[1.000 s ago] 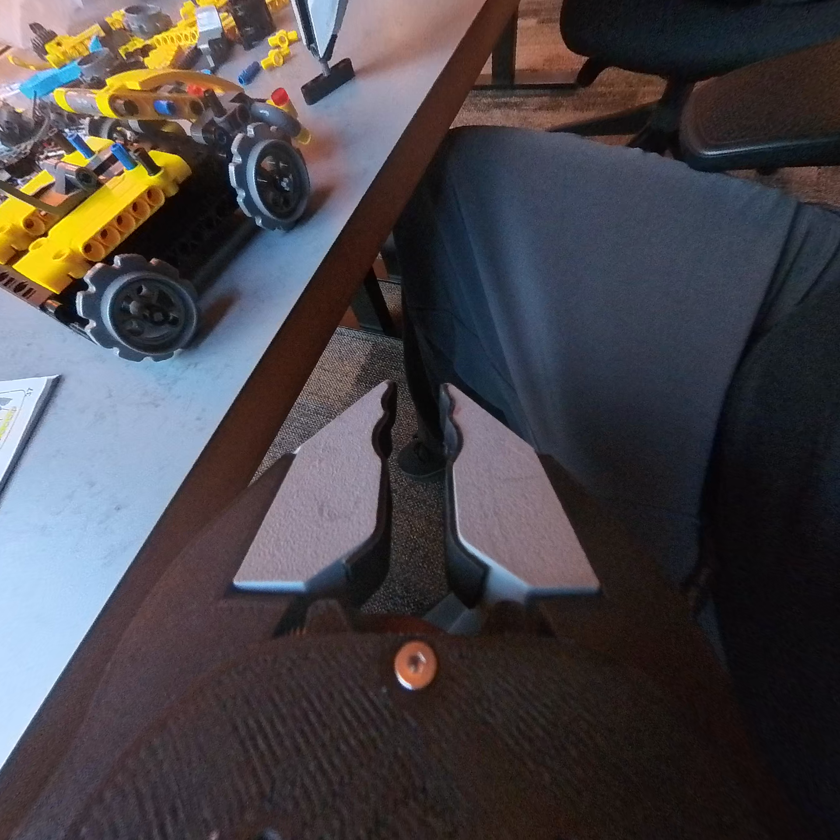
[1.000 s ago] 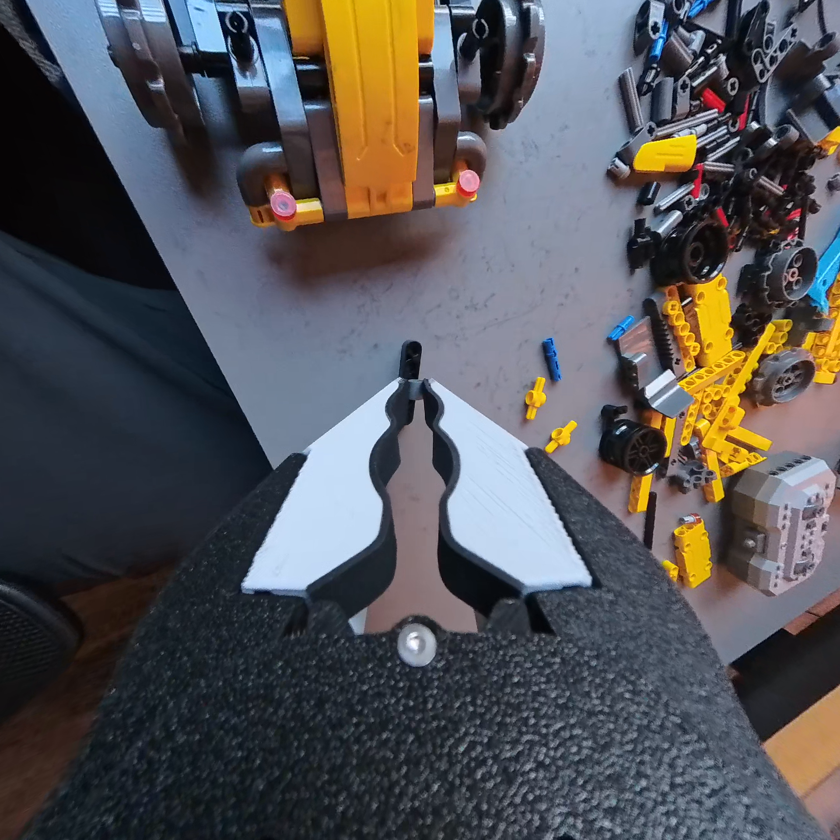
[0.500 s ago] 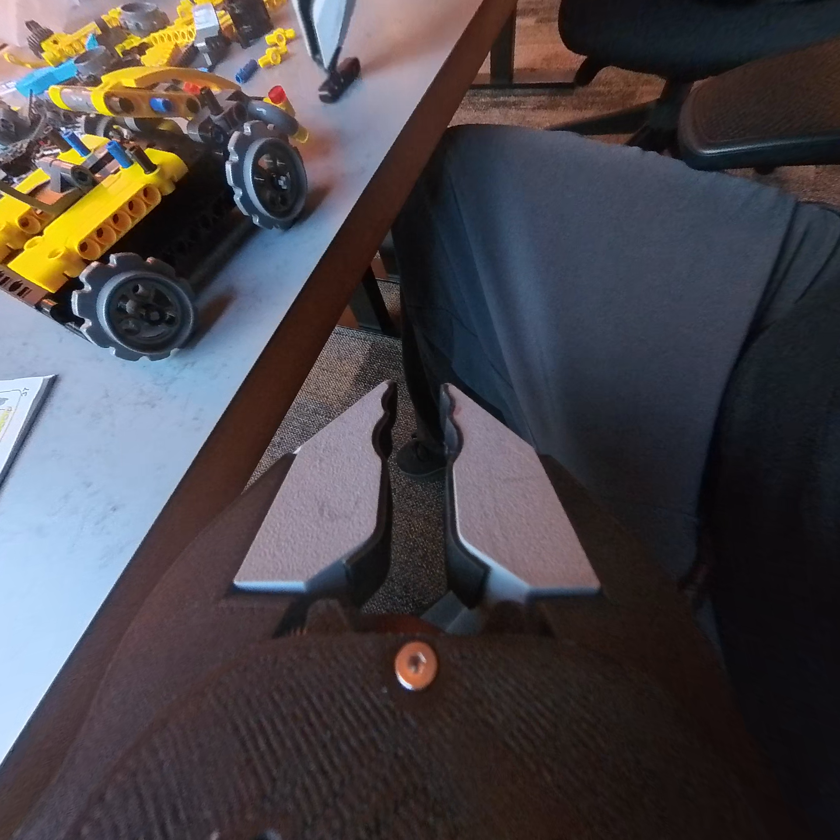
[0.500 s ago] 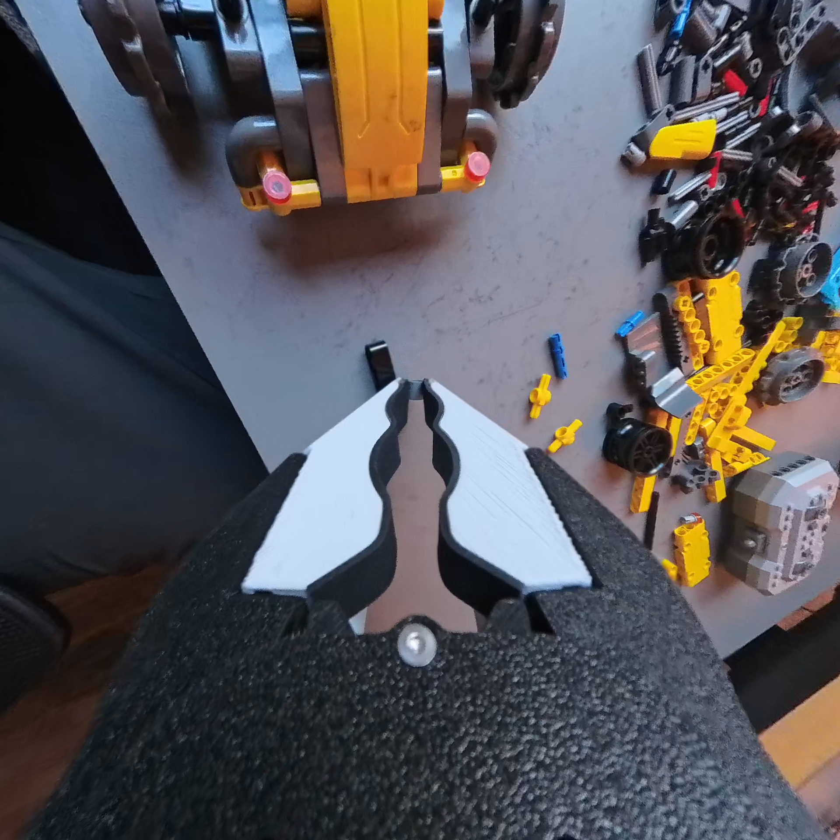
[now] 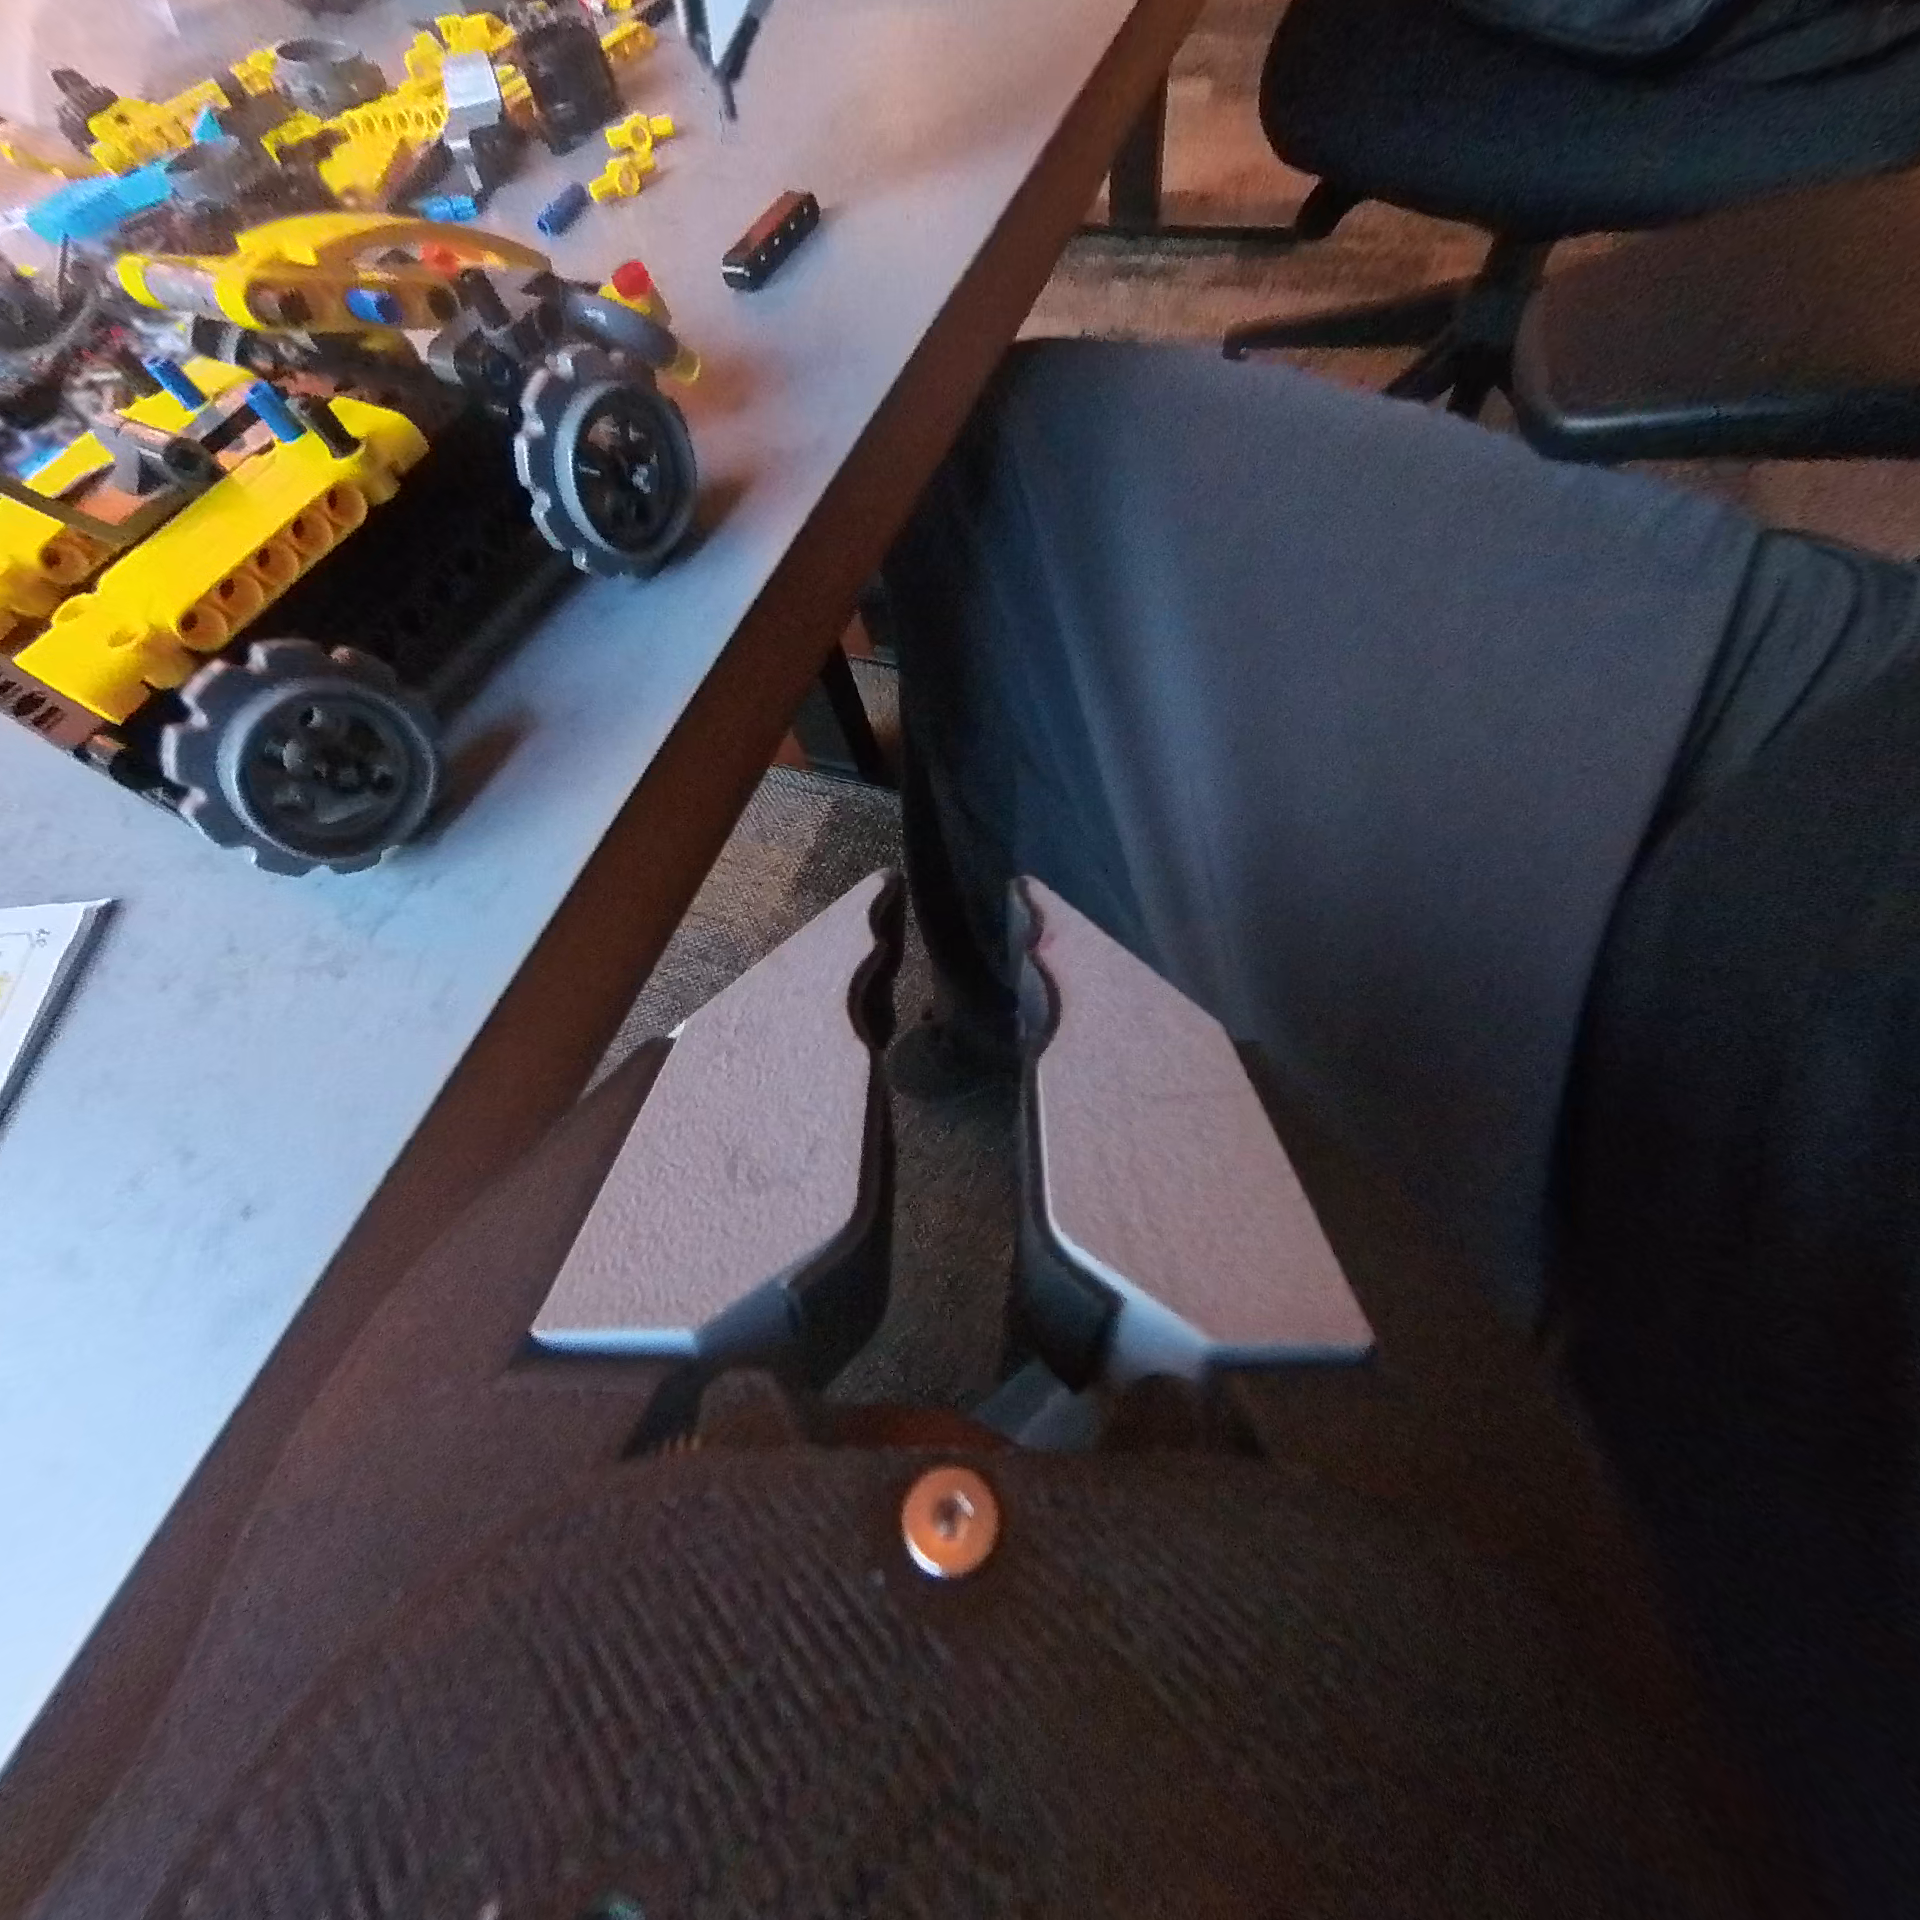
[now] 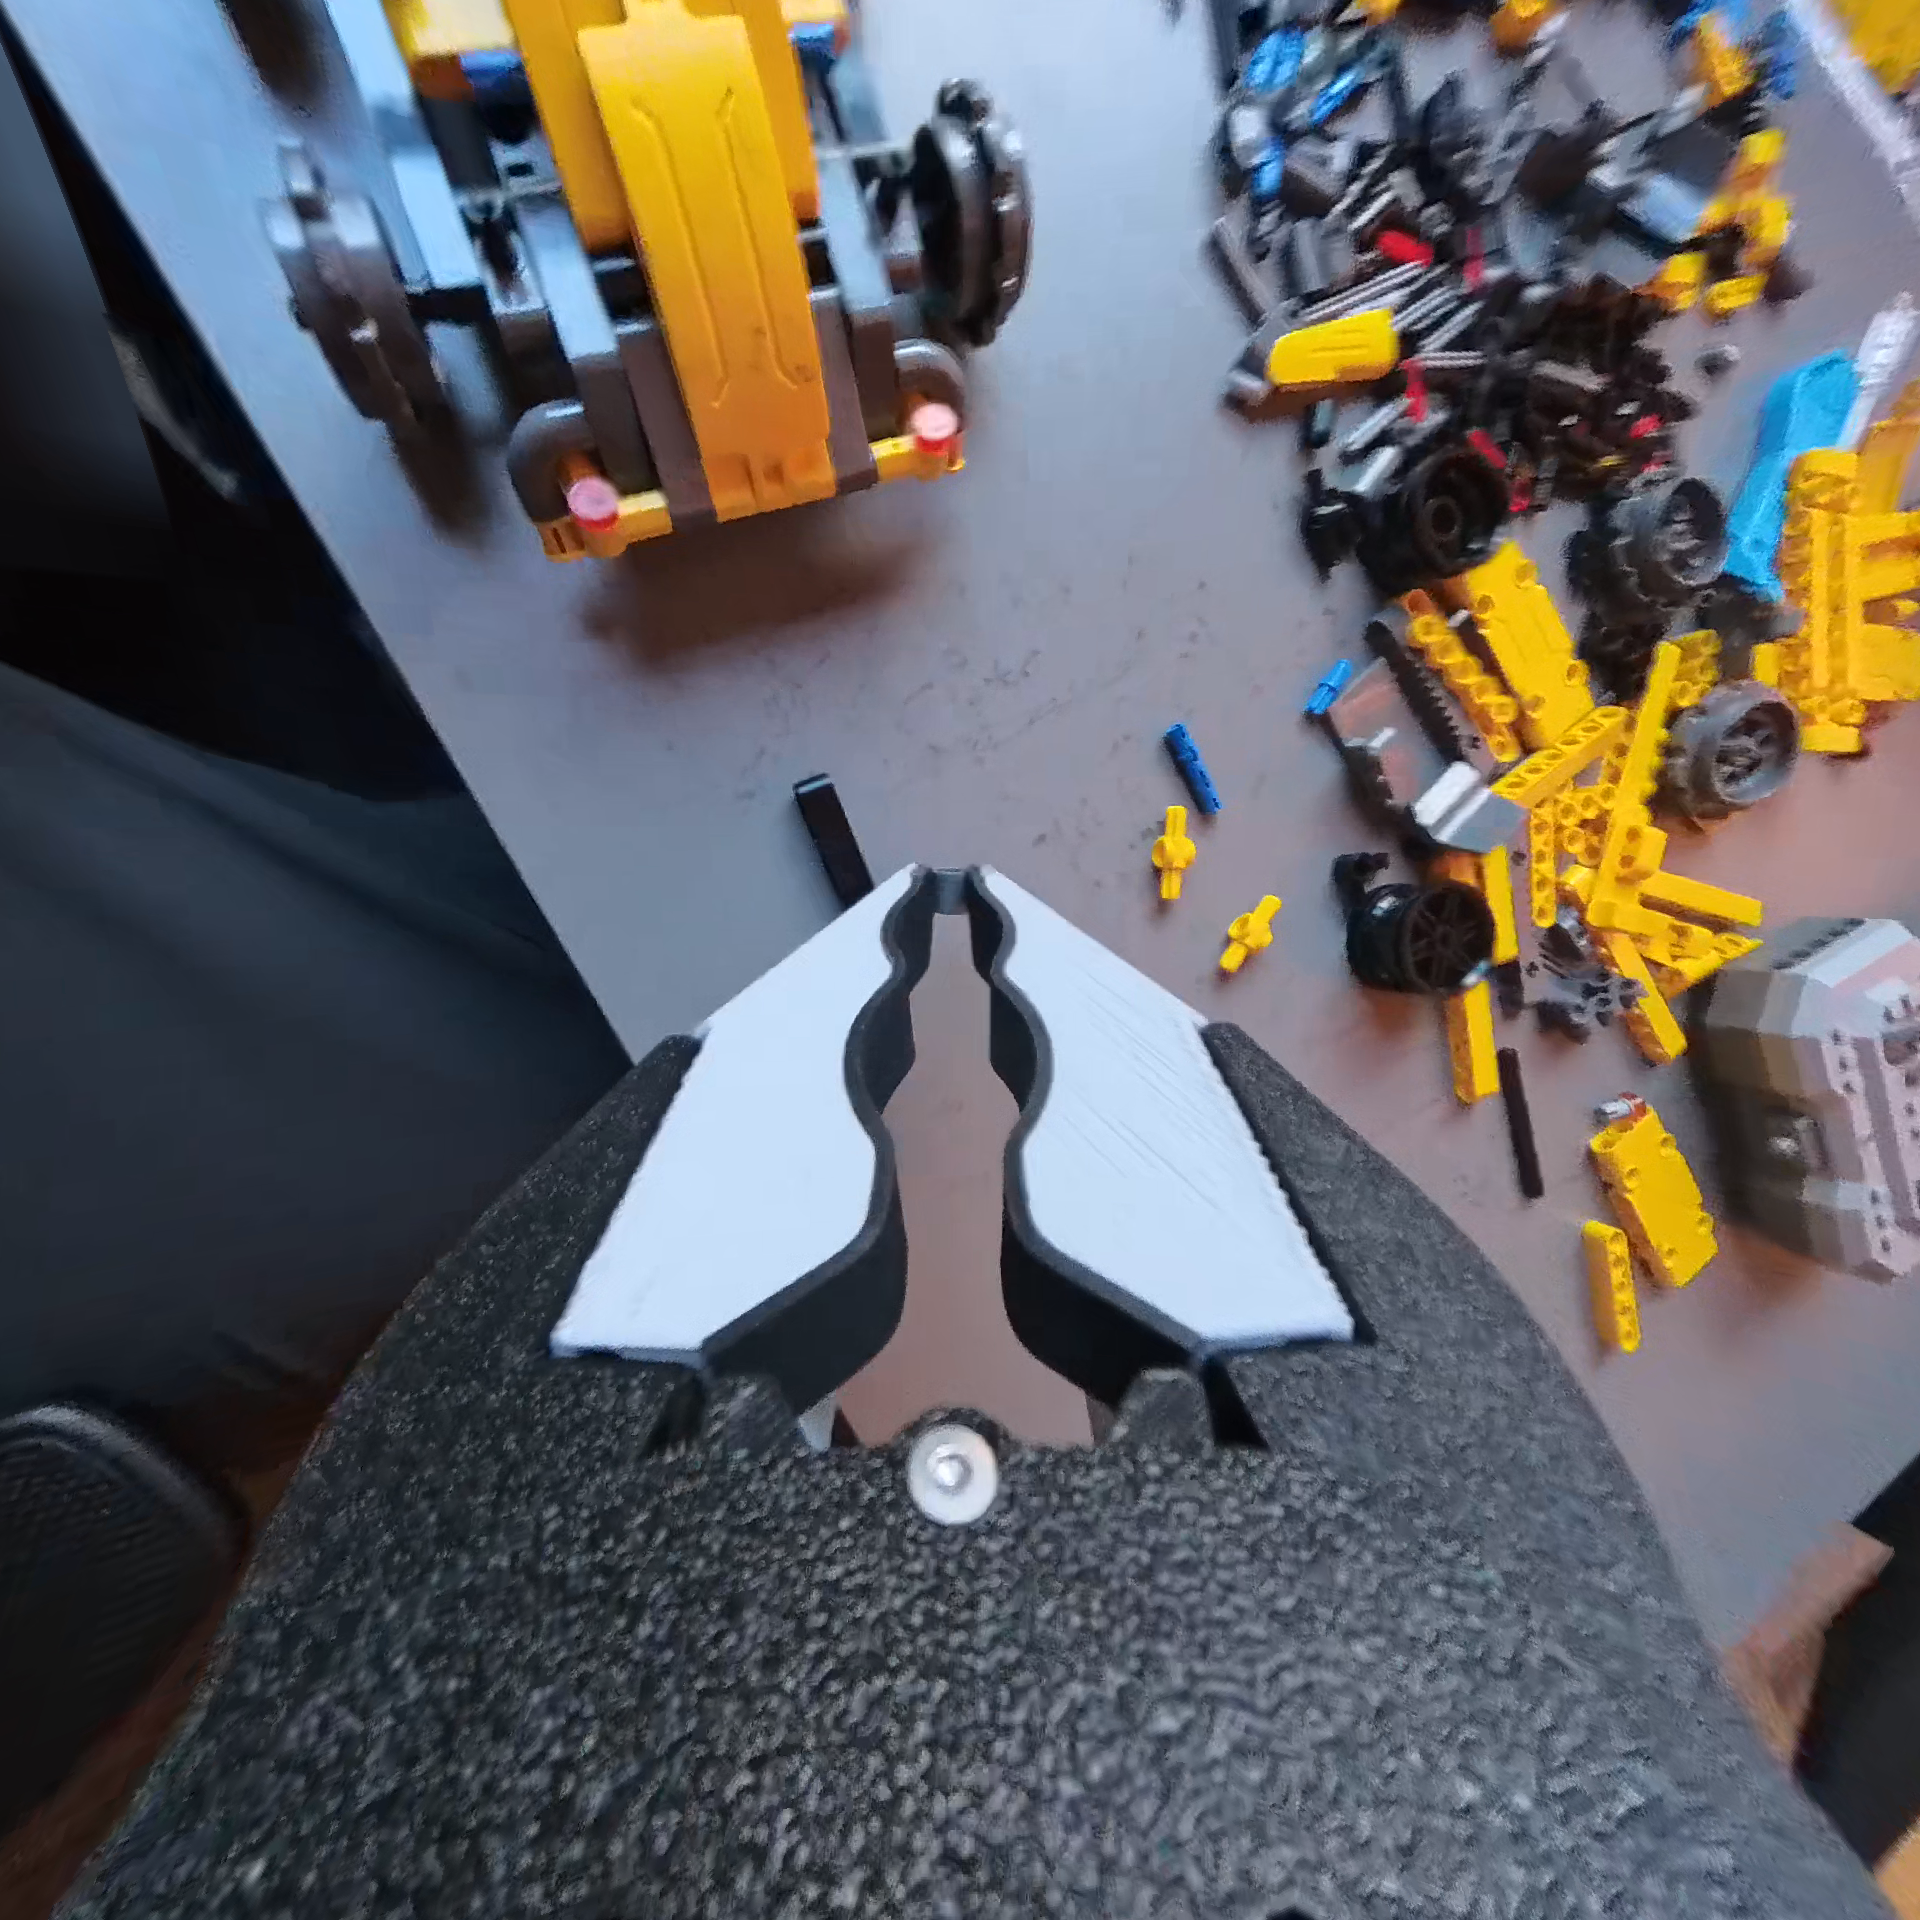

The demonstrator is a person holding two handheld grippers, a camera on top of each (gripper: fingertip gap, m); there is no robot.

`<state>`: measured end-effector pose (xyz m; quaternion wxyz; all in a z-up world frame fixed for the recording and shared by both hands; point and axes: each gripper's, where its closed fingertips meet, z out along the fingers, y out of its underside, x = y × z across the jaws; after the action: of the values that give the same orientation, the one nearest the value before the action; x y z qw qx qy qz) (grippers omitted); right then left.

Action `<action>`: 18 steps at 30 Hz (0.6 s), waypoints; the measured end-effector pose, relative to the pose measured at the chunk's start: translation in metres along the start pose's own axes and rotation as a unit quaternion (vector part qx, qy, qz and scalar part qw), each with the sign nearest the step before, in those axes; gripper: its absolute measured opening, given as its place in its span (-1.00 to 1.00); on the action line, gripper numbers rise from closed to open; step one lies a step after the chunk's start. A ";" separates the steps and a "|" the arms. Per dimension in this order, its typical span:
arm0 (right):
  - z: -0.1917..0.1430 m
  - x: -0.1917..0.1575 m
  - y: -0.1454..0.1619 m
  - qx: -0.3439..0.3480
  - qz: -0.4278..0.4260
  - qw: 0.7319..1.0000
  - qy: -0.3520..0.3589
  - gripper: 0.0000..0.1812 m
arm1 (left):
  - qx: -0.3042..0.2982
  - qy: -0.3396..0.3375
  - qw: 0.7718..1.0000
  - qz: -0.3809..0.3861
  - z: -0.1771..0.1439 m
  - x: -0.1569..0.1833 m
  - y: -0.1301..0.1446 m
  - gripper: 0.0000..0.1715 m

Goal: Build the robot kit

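My right gripper hovers low over the grey table, jaws nearly together with only a narrow slit, nothing between them. A short black beam lies flat on the table just left of its fingertips; it also shows in the left wrist view. A yellow and black toy vehicle with grey wheels stands beyond it and shows in the left wrist view too. My left gripper is open and empty, off the table, above the carpet beside the table's brown edge.
A pile of loose yellow, black and blue parts covers the right of the table, with small yellow pins, a blue pin and a grey block. A booklet lies at the left. A person's leg and an office chair are close by. Left tips to right tips: about 25 cm. From the right gripper's tips to the blue pin is close to 8 cm. It turns up in the left wrist view as well.
The right gripper held the black beam upright in its tips, let it go, and has drawn back; the beam now lies on the table. The left gripper has barely moved.
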<state>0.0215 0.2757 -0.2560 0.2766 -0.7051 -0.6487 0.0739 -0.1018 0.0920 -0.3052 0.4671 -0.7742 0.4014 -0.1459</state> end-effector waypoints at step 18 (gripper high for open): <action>0.008 0.032 0.056 0.100 0.078 0.991 0.034 -0.80 | -0.009 -0.012 1.000 -0.012 0.007 0.012 -0.017 -0.80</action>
<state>0.0718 0.3088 -0.2819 0.3609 -0.7249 -0.5710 0.1355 -0.0816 0.0918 -0.2962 0.4635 -0.7848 0.3873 -0.1385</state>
